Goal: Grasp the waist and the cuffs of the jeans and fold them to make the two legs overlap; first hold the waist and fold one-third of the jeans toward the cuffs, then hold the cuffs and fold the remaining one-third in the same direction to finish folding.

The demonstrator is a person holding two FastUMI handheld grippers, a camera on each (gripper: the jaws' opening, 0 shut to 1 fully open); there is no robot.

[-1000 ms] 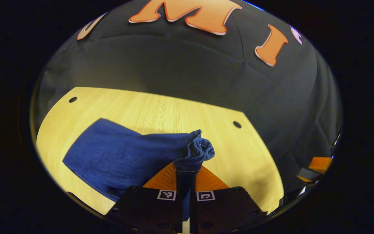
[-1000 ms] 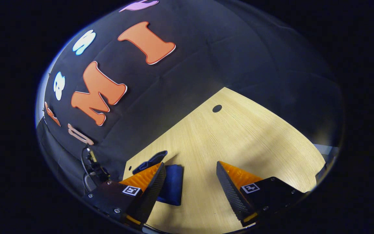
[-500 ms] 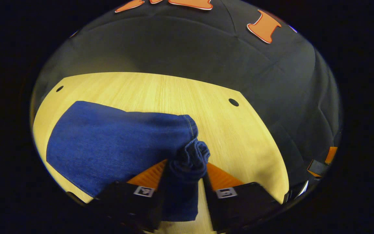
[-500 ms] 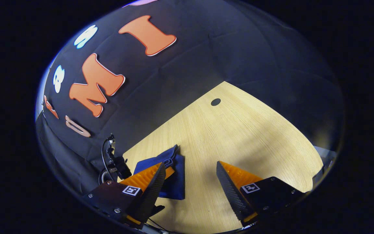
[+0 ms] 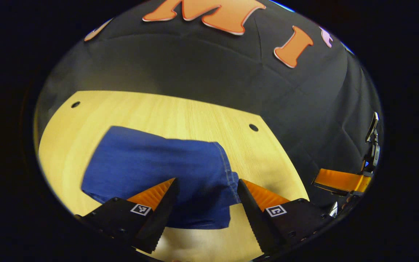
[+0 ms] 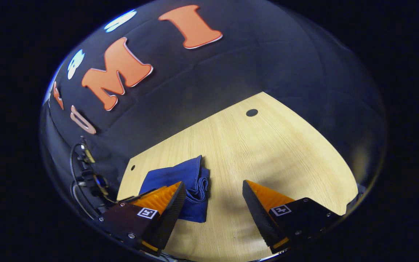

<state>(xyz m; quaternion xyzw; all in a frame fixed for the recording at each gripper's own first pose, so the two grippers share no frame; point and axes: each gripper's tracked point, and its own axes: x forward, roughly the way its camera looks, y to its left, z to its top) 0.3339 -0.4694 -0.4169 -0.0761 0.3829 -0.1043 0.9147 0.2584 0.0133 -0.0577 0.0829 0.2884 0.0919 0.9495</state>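
The blue jeans lie folded in a flat stack on the wooden table; a stitched hem edge runs down the stack's right side. My left gripper hangs open just above the near right part of the stack, its fingers spread wide with nothing between them. In the right gripper view the folded jeans show as a small bundle beside the left finger. My right gripper is open over bare table to the right of the bundle. The right gripper also shows at the far right of the left gripper view.
The table has round holes near its far corners. Black cloth walls stand behind it. A cable and a small device hang at the left edge of the right gripper view.
My left gripper was shut on the bunched cuffs a second ago; it has let go and opened wide. The cuffs now lie flat on the stack. The right gripper stayed open.
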